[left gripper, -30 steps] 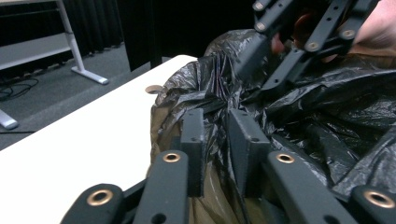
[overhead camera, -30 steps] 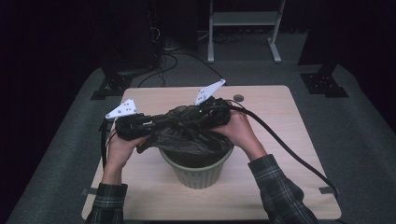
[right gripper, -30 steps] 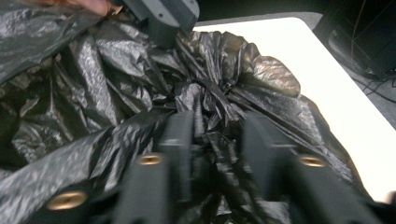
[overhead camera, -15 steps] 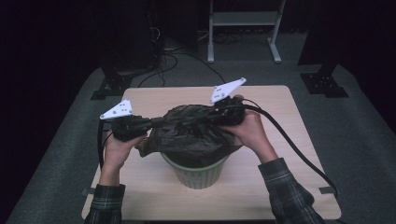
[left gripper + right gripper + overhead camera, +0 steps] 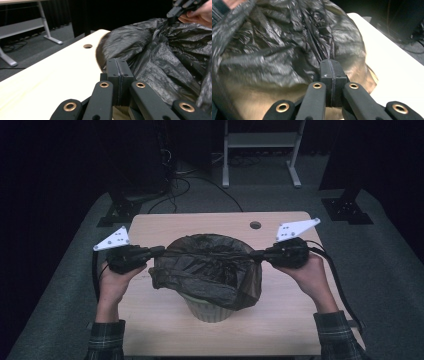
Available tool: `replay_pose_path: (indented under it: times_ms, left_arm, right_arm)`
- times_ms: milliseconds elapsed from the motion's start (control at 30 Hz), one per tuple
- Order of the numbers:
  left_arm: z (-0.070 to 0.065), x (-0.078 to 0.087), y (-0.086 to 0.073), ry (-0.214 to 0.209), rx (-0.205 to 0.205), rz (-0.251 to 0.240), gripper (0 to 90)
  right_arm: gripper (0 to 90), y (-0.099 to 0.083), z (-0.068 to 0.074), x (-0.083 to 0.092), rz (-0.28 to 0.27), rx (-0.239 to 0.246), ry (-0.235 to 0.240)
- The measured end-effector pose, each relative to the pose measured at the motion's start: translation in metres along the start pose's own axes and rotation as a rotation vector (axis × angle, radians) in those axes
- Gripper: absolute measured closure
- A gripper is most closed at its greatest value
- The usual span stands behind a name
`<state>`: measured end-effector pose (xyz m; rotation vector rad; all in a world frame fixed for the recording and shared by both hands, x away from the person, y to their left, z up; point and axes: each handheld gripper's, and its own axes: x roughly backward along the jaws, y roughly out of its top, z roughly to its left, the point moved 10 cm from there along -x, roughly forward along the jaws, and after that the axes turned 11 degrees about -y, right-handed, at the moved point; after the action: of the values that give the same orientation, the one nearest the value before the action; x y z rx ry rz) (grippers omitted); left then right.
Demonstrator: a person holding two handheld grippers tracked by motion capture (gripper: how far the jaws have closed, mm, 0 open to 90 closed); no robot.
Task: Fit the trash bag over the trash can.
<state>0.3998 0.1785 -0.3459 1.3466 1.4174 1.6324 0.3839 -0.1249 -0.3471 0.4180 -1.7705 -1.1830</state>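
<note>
Above the green waste bin (image 5: 207, 307) on the tabletop (image 5: 165, 325), left tongs (image 5: 159, 252) and right tongs (image 5: 256, 254), each clenched on opposite edges of the black bin liner (image 5: 207, 270), stretch its mouth wide, probably to fit the rim.

My left gripper (image 5: 119, 65) has its jaws pressed flat together, and I can't tell if plastic is pinched between them. Just past the tips bulges the crinkled black bin bag (image 5: 160, 57). It sits on the pale table (image 5: 50, 82), which has a round hole (image 5: 87, 46). At upper right my right gripper (image 5: 172, 15) meets the bag's far edge, with the hand (image 5: 200, 15) behind it.
</note>
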Motion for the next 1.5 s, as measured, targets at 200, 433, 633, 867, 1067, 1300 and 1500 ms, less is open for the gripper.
replay_pose_path:
  times_ms: [200, 433, 633, 867, 1067, 1300, 1500]
  left_arm:
    - [0.001, 0.009, -0.007, -0.001, 0.023, -0.001, 89.6]
    - [-0.012, 0.009, 0.005, -0.012, 0.000, -0.036, 52.0]
    - [-0.037, 0.010, 0.007, -0.077, 0.007, -0.055, 39.1]
    - [-0.058, 0.016, -0.004, -0.129, 0.028, -0.075, 34.4]
    - [-0.067, 0.016, -0.019, -0.144, 0.048, -0.052, 33.7]
    - [-0.066, 0.010, -0.028, -0.159, 0.071, -0.039, 32.5]
    - [-0.066, 0.004, -0.040, -0.169, 0.081, -0.009, 32.3]
  right_arm:
    - [89.9, -0.015, -0.006, 0.008, -0.015, -0.042, 0.000]
    - [53.5, 0.002, 0.001, 0.012, -0.085, -0.043, -0.026]
    - [47.0, 0.004, 0.029, 0.019, -0.110, -0.041, 0.031]
    - [47.2, -0.004, 0.071, 0.030, -0.121, -0.041, 0.136]
    - [62.4, -0.023, 0.096, 0.019, -0.062, -0.031, 0.215]
    - [89.8, -0.042, 0.114, 0.006, 0.004, -0.006, 0.306]
    - [90.0, -0.062, 0.132, -0.001, 0.053, 0.010, 0.355]
